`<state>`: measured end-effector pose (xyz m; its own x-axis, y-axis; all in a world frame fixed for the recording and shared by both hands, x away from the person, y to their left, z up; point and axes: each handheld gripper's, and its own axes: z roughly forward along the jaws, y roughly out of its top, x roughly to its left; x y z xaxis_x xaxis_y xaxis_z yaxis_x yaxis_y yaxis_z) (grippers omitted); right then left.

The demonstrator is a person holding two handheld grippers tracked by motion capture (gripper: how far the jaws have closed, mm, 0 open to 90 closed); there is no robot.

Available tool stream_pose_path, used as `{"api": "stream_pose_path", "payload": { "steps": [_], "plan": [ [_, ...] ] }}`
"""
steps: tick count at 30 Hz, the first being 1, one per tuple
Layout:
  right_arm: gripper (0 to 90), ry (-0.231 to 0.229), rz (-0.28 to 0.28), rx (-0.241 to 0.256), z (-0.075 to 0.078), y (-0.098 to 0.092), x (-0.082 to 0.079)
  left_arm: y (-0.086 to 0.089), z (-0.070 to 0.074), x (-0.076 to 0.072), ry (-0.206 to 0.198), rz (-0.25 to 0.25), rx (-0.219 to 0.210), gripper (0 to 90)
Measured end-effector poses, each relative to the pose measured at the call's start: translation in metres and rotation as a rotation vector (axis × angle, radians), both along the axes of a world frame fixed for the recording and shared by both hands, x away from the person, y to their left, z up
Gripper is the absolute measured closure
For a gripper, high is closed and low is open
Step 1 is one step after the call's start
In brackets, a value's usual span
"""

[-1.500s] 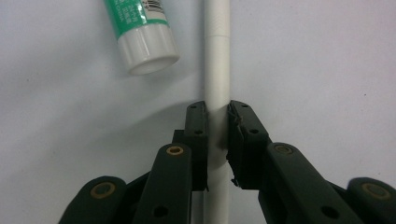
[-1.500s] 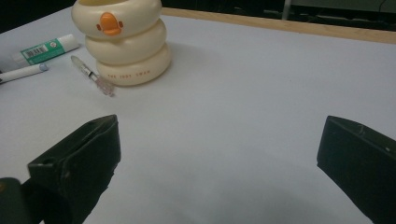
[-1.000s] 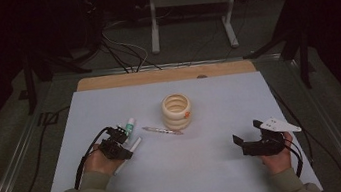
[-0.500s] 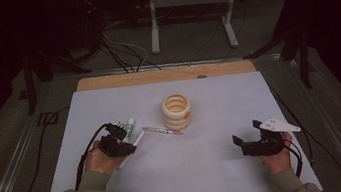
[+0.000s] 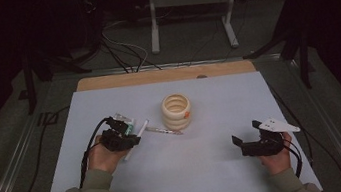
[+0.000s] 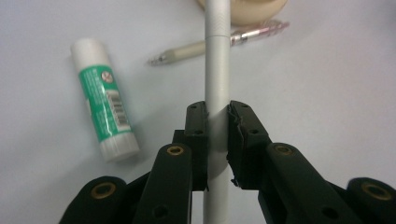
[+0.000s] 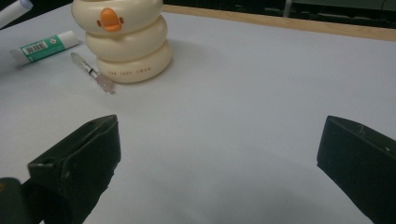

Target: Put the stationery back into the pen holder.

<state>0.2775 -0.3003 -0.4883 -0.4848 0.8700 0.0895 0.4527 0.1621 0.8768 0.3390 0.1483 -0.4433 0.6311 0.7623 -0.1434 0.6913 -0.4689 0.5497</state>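
Observation:
My left gripper (image 6: 217, 112) is shut on a white cylindrical pen (image 6: 217, 56), which runs up between the jaws toward the cream ringed holder (image 6: 252, 7). In the high view that gripper (image 5: 132, 140) is at the mat's left, with the white pen (image 5: 141, 128) sticking out of it. A green-and-white glue stick (image 6: 103, 100) lies just left of the jaws, and a thin clear pen (image 6: 219, 43) lies ahead of them. My right gripper (image 7: 219, 135) is open and holds nothing; in the high view it (image 5: 246, 136) hovers at the lower right. The holder (image 7: 123, 42) has an orange beak mark.
The pale mat (image 5: 219, 170) covers a wooden table whose far edge (image 5: 165, 75) shows. The thin pen (image 5: 163, 130) lies beside the holder (image 5: 176, 111), and the glue stick (image 5: 127, 124) is by my left hand. Cables trail from both grippers. Stands and wires are on the floor beyond.
My left hand has shifted slightly forward and right with the white pen in its jaws. The right gripper has stayed put.

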Motion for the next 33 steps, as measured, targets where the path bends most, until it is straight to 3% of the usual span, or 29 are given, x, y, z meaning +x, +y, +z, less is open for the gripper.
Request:
{"api": "stream_pose_path", "payload": {
  "steps": [8, 14, 19, 28, 33],
  "plan": [
    [0.0, 0.000, 0.000, 0.000, 0.000, 0.000, 0.000, -0.003, 0.011, 0.002, -0.056, 0.011, -0.045, 79.5],
    [0.0, 0.000, 0.002, -0.001, 0.000, 0.000, 0.000, -0.002, 0.022, 0.005, -0.110, 0.017, -0.107, 79.5],
    [0.0, 0.000, 0.003, -0.002, 0.000, 0.000, 0.000, -0.005, 0.030, 0.008, -0.184, 0.026, -0.141, 79.5],
    [0.0, 0.001, 0.004, -0.004, -0.001, 0.000, 0.000, -0.012, 0.035, 0.016, -0.224, 0.051, -0.175, 79.5],
    [0.0, 0.001, 0.004, -0.006, -0.001, 0.000, 0.000, -0.018, 0.037, 0.020, -0.271, 0.056, -0.198, 79.5]
  ]
}}
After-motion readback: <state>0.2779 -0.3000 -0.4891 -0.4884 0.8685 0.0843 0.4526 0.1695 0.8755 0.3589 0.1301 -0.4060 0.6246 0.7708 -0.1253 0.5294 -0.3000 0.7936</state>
